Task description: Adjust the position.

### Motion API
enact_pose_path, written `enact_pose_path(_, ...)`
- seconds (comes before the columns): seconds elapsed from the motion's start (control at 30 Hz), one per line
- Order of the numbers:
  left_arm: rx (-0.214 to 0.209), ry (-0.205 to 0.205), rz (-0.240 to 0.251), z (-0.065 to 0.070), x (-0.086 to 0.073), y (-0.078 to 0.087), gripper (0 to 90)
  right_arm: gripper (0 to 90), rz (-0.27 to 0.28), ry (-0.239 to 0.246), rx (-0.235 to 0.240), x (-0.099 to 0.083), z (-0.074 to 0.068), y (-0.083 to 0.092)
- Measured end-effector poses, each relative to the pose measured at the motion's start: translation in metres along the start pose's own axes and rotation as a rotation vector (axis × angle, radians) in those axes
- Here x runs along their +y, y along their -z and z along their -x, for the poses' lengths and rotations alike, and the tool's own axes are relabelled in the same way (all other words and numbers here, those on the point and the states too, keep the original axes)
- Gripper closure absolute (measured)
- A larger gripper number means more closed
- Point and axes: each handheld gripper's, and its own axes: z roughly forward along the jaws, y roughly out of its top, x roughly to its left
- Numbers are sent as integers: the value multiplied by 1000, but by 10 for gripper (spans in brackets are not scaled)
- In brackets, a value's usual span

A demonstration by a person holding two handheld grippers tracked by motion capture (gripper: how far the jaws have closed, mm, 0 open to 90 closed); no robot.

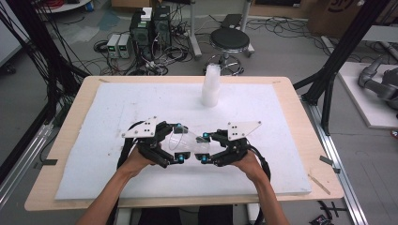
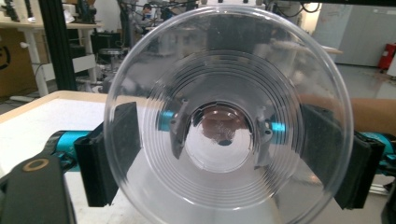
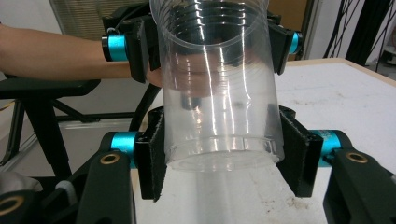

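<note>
Above the white-padded desk (image 1: 117, 178), a clear cup (image 1: 187, 143) was clamped at its base by the right hand-held gripper (image 1: 203, 147); the left hand-held gripper (image 1: 178, 143) was not yet pressed on the rim and should be closed gently, squarely.

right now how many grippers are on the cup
2: the right gripper clamps the cup near its base, and the left gripper sits at its rim; contact there is unclear.

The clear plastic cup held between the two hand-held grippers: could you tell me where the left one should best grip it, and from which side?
Grip the clear plastic cup at its wide open rim, coming in from the mouth end along its axis, pads on opposite outer walls. It lies level, its base already clamped by the right hand-held gripper; the left hand-held gripper faces its mouth, so that end is free.
</note>
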Motion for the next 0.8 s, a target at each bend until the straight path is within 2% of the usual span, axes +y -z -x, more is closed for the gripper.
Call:
enact_pose_path(0.13,-9,-4,0,-1,0,0,245,427,4,8,15,0,0,0)
enact_pose_path(0.33,-25,-4,4,0,0,0,295,428,-8,13,24,0,1,-2)
enact_pose_path(0.7,-16,-9,-3,0,0,1,315,405,-18,15,18,0,0,-2)
enact_pose_path(0.73,-18,-9,-4,0,0,1,315,173,-23,2,-17,0,0,-4)
enact_pose_path(0.77,-18,-9,-4,0,0,1,315,173,-23,2,-17,0,0,-4)
enact_pose_path(0.8,-14,-9,-3,0,0,2,316,133,-39,-19,-56,0,0,-5)
